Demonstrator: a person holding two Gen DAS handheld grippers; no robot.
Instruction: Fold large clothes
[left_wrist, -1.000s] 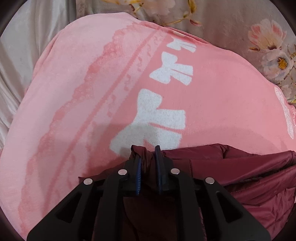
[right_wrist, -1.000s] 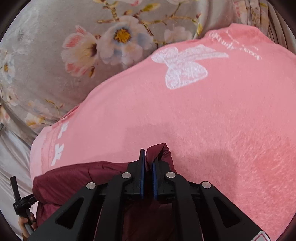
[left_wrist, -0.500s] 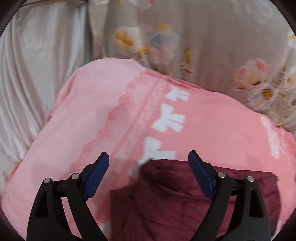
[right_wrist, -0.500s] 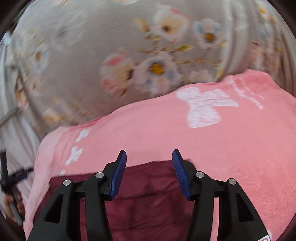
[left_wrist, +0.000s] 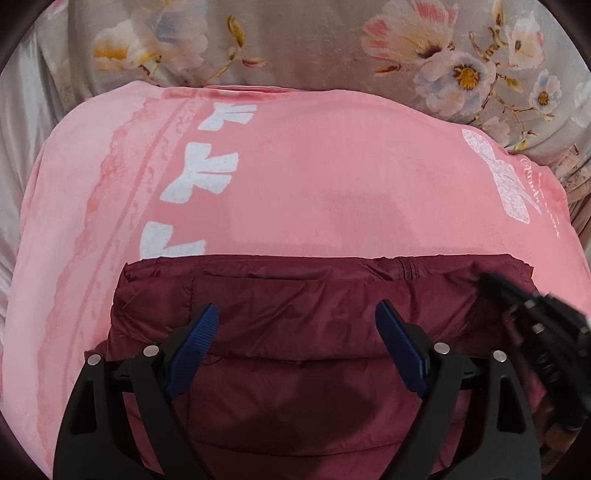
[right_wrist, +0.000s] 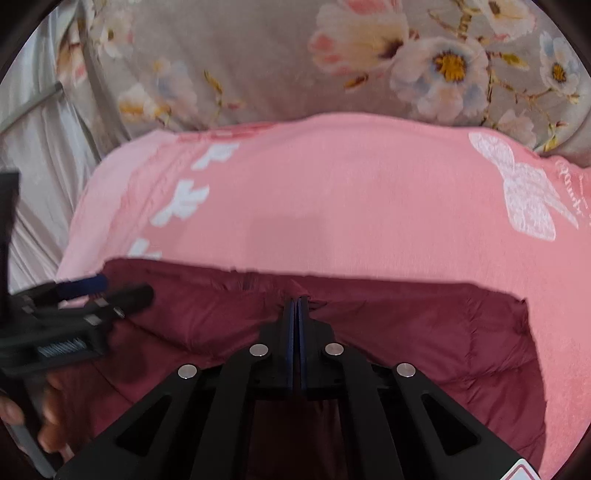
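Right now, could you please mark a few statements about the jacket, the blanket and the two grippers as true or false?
1. The maroon jacket lies on the pink blanket. True.
2. The left gripper is clamped on the jacket. False: its jaws stand wide open with nothing pinched.
3. The right gripper has its jaws together. True; they have just been closing, and no fabric is visibly pinched.
4. The blanket carries blue stars. False: it shows white bows.
5. A floral fabric lies beyond the blanket. True.
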